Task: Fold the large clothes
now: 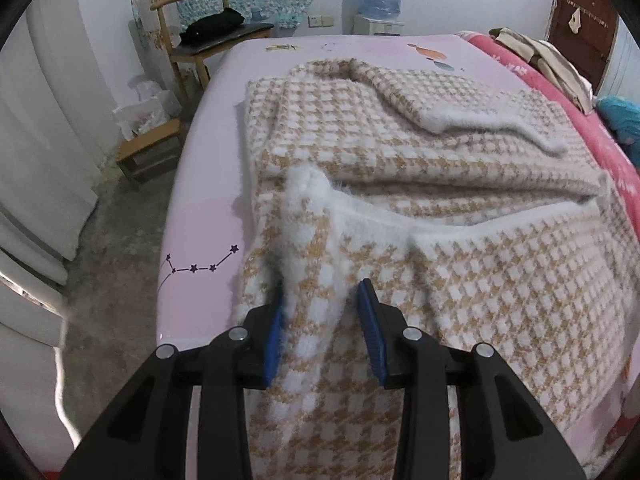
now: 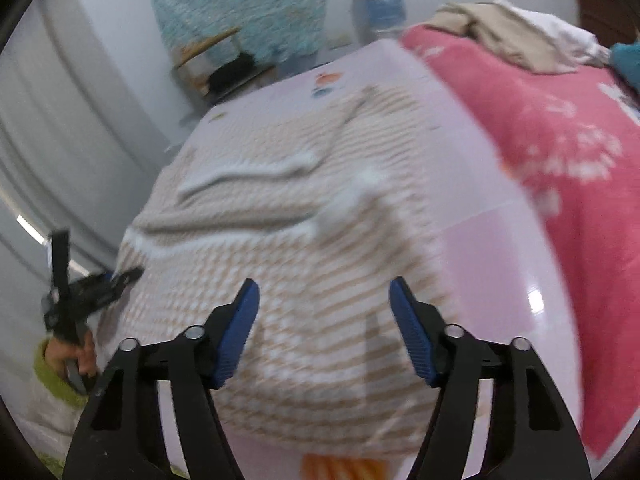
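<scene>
Where the pink bed sheet (image 1: 208,184) meets its left edge, the houndstooth sweater (image 1: 400,152) lies partly folded. The left gripper (image 1: 320,304) pinches a raised fold of its hem. The right gripper (image 2: 324,304) hovers above the knit, jaws apart and empty. Bare sheet remains rightward before the red blanket (image 2: 540,128). No writing is legible.

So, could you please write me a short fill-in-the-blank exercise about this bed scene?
1. The left tool pinches a fold of the checked ____ lying on the bed sheet.
2. The right tool hovers over it with nothing between its ____ pads.
3. Beside the pale sheet lies a ____ blanket.
4. A black item rests on the wooden ____ by the wall.

Missing words: sweater; blue; pink; chair
</scene>
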Tool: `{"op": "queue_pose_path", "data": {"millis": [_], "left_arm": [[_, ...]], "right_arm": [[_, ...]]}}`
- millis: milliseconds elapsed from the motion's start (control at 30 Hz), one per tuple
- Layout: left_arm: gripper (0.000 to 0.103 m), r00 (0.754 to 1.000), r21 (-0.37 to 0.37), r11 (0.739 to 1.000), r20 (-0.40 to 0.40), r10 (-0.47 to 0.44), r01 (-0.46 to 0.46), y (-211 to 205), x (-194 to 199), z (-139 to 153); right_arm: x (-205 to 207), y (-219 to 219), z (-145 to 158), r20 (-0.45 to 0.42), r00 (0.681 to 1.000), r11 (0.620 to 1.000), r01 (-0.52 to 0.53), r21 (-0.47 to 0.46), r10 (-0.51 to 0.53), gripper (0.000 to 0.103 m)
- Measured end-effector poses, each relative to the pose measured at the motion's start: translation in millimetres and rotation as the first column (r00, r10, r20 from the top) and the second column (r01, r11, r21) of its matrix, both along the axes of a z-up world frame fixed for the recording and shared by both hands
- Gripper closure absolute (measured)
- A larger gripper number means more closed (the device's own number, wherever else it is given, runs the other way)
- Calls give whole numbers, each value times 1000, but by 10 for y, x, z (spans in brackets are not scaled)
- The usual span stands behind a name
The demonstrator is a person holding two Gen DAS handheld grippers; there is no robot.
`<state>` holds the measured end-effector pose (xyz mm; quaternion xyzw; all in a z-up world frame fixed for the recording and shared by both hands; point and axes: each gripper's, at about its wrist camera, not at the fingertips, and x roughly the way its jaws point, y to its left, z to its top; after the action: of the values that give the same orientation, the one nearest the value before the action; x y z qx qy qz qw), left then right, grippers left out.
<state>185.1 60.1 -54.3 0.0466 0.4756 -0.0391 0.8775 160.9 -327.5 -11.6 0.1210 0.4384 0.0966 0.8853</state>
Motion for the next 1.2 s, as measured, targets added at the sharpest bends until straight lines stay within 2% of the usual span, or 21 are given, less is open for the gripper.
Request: {"op": "queue_pose_path", "data": {"millis": [133, 400, 733, 1200], "left_arm": [[68, 1000, 25, 1000, 7, 8, -8, -32, -14, 8], [68, 1000, 37, 999, 9, 22, -23, -54, -6, 6], [68, 1000, 48, 999, 10, 17, -17, -71, -13, 11], [68, 1000, 47, 999, 11, 18, -18, -69, -13, 3]], "right_arm": [[281, -137, -55, -43, 998, 998, 36, -61, -39, 58], [550, -136, -197, -82, 997, 997, 5, -81, -11, 70], [297, -198, -198, -128, 992, 997, -18, -69, 9, 72], [584, -76, -263, -139, 990, 993, -33, -114, 17, 72]]}}
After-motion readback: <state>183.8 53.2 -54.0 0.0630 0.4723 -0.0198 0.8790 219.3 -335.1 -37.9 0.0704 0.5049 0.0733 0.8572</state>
